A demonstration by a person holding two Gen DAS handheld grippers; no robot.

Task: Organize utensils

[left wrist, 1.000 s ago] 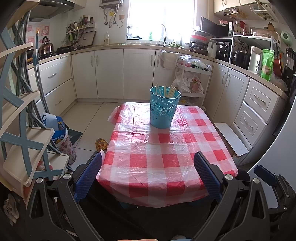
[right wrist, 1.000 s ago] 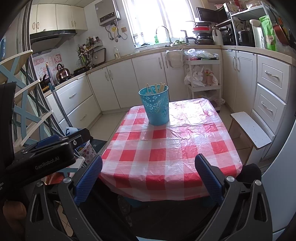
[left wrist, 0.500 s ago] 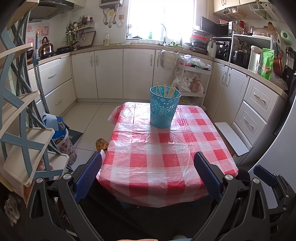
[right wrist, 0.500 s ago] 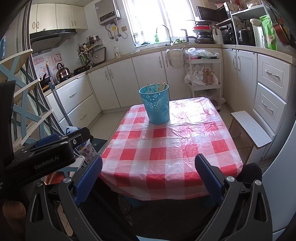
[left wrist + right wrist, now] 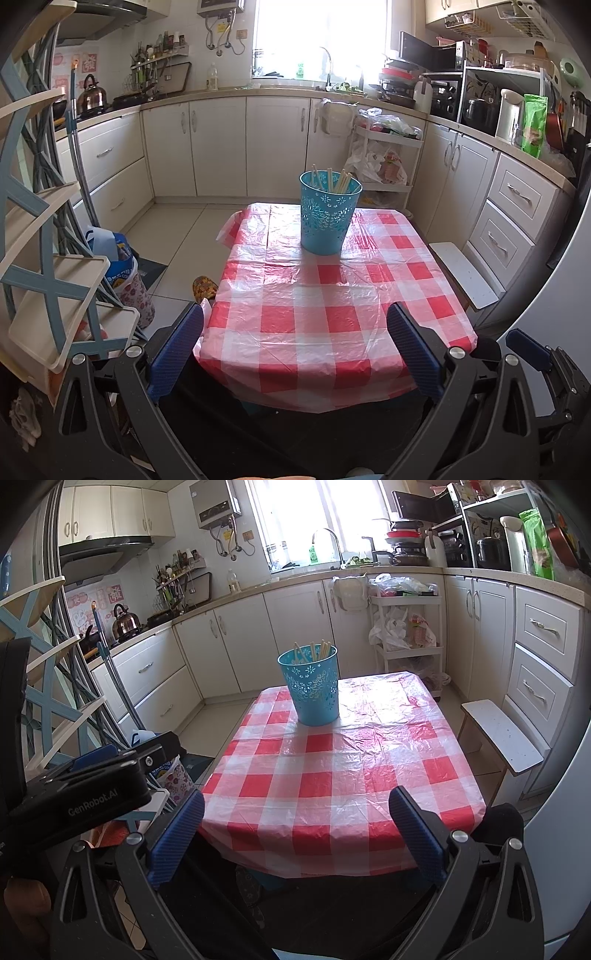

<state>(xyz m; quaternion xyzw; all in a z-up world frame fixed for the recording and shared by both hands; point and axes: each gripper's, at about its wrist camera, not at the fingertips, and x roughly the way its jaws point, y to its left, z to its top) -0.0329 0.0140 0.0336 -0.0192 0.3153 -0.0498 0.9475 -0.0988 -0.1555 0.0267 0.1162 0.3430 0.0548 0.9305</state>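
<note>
- You hold the left gripper (image 5: 295, 345) back from the near edge of the table (image 5: 314, 321), its blue pads spread wide with nothing between them; against the view a second ago it has barely shifted.
- Your right gripper (image 5: 295, 827) is likewise spread and empty, short of the same edge; the table and basket have slid a touch to the right in its view over the last second, so you have turned or drifted it slightly while the left held steady.
- The blue basket (image 5: 328, 216) stands upright toward the far end of the checked cloth, well apart from both grippers; pale chopsticks (image 5: 341, 181) lean inside it, their tips showing above the rim; it has not moved.
- No loose utensil shows on the cloth in either view; judging from that, the sorting looks done or not yet begun, and the frames cannot settle which.
- The small change suggests a pause rather than a reach; if more work remains, you will need to bring a gripper well forward over the cloth before anything can be pinched.
- The plastic cloth looks slick and wrinkled; the light basket might slide or tip if nudged.
</note>
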